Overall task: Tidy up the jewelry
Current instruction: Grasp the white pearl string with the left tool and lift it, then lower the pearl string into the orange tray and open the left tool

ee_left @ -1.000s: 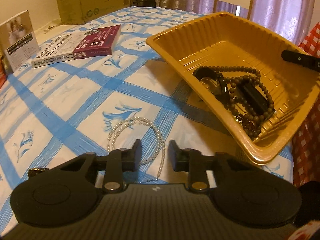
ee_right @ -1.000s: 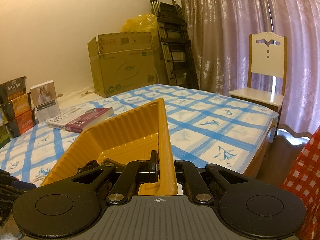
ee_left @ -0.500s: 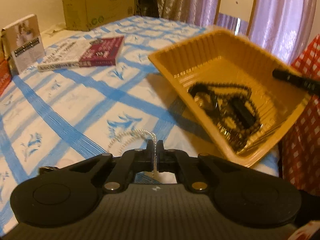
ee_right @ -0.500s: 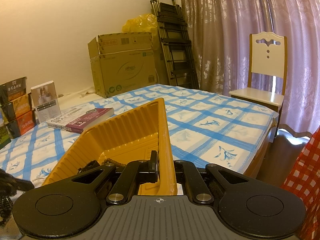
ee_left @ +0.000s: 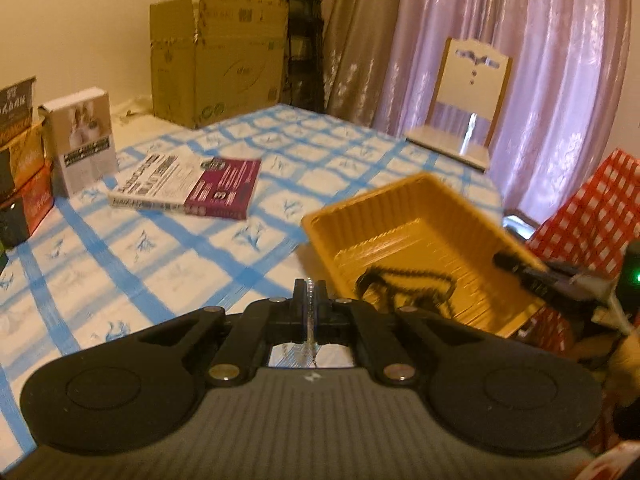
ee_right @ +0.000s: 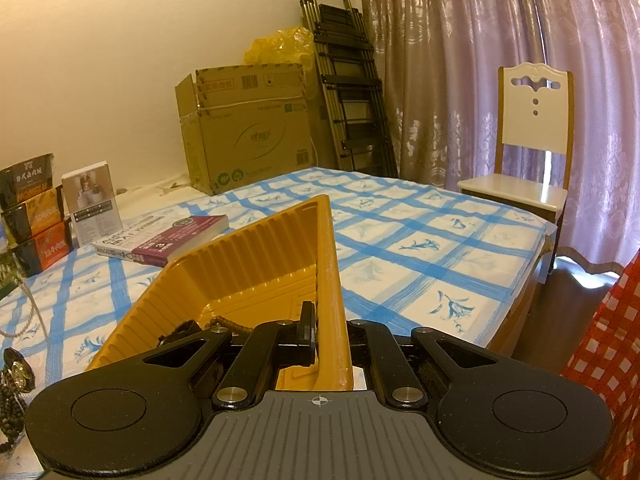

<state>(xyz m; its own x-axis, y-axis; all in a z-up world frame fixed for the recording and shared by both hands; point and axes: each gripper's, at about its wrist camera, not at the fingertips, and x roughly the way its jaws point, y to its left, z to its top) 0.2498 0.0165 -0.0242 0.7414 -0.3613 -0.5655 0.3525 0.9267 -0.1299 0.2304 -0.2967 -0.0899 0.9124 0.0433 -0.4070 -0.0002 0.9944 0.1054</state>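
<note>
- Setting: you work over a table with a white cloth crossed by blue bands and flower prints, in a room with a cream wall and pale purple curtains.
- Left gripper: your jaws are closed on a thin pearl necklace. The strand runs up between the pads and a short length hangs below them. The view is motion-blurred, so finer detail cannot be read.
- Right gripper: your jaws are clamped on the near wall of the yellow tray, one finger inside it and one outside.
- Tray: it sits on the cloth at the table's near right part. In the left wrist view its far end looks raised, though blur makes the tilt uncertain.
- Tray contents: a dark bead necklace lies on the ribbed floor, partly hidden behind your left gripper.
- Left edge of the right wrist view: a strand of dark beads and a small round metal piece show, too cropped to identify.
- Further out on the cloth: a thick book with a white and maroon cover lies flat, well apart from the tray.
- Far left: a white carton stands upright beside stacked orange and black boxes.
- Background: a cardboard box, a folded black ladder against the wall, and a white chair before the curtains.
</note>
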